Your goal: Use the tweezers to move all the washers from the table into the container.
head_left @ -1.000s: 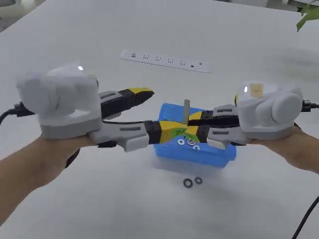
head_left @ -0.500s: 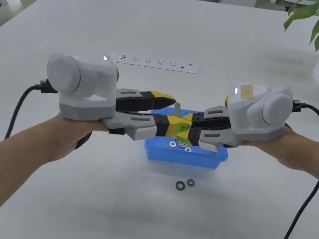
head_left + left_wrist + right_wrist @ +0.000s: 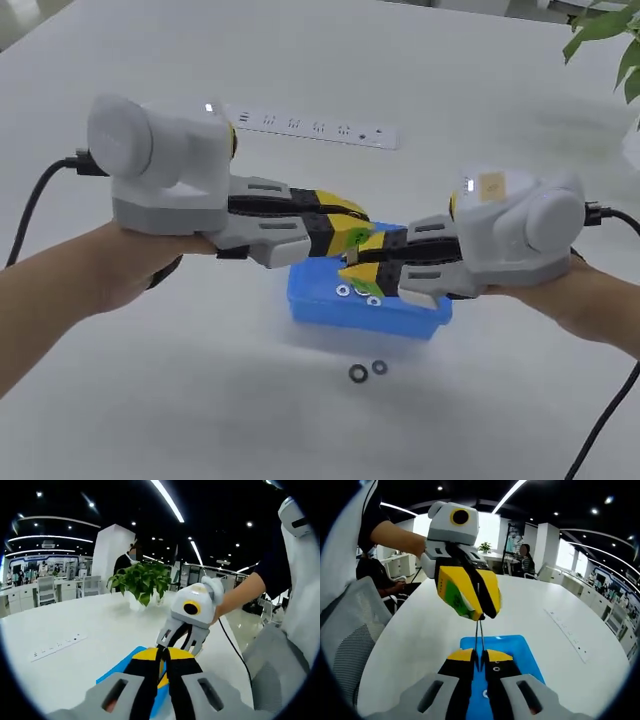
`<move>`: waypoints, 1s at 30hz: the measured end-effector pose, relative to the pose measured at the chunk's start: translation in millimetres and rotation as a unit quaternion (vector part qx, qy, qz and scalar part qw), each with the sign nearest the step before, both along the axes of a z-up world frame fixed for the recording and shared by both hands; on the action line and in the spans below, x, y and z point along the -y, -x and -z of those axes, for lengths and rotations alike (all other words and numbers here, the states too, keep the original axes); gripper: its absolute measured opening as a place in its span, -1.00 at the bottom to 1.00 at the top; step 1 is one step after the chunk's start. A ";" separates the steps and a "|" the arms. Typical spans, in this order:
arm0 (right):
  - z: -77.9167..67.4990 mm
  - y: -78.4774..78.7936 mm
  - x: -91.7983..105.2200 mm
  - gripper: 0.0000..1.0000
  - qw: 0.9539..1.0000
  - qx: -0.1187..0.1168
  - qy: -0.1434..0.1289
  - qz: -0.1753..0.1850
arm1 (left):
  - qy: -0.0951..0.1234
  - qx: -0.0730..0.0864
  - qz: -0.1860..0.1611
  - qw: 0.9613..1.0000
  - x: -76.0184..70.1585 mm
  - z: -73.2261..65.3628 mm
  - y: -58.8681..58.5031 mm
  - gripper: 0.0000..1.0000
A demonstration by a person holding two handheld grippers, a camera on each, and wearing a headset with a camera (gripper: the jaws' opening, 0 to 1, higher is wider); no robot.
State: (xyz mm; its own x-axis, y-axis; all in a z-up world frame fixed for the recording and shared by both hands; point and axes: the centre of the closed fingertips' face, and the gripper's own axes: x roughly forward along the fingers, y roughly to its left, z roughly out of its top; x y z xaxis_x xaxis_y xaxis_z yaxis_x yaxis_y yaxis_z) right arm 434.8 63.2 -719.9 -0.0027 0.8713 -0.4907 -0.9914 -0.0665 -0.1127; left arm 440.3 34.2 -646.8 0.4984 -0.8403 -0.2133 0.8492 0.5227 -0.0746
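Observation:
The thin metal tweezers (image 3: 479, 642) are stretched between my two grippers above the blue container (image 3: 330, 300). My left gripper (image 3: 358, 228) comes in from the left and is shut on one end. My right gripper (image 3: 350, 268) comes in from the right and is shut on the other end. In the right gripper view the tweezers run from my right gripper (image 3: 479, 662) up into the left gripper (image 3: 482, 615). A few washers (image 3: 343, 291) lie inside the container. Two washers (image 3: 358, 373) lie on the table just in front of it.
A white power strip (image 3: 310, 127) lies on the white table behind the container. Green plant leaves (image 3: 605, 25) hang in at the far right corner. Black cables trail from both grippers. People and office desks show far off in the gripper views.
My left gripper, open a second ago, has swung up over the container and shut on the tweezers held by the right gripper. The washers have not moved.

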 end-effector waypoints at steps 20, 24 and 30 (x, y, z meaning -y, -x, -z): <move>-7.0 -9.1 13.3 -0.52 0.999 0.019 0.024 0.043 | -0.074 0.068 0.005 0.995 3.0 -5.9 -3.8 -0.92; -8.3 -1.6 18.6 -0.43 0.999 0.013 0.027 0.045 | -0.071 0.074 0.002 0.995 2.5 -12.9 -3.9 -0.92; -9.7 11.4 31.5 -0.30 0.998 0.008 0.029 0.054 | -0.070 0.081 0.002 0.994 2.1 -19.3 2.7 -0.92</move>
State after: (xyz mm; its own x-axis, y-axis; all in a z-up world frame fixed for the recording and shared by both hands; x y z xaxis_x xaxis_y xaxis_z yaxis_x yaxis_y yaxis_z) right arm 423.5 31.7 -710.2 0.0979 0.8358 -0.5402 -0.9912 0.0334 -0.1280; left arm 437.6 32.1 -627.5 0.5330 -0.8094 -0.2466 0.8459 0.5155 0.1365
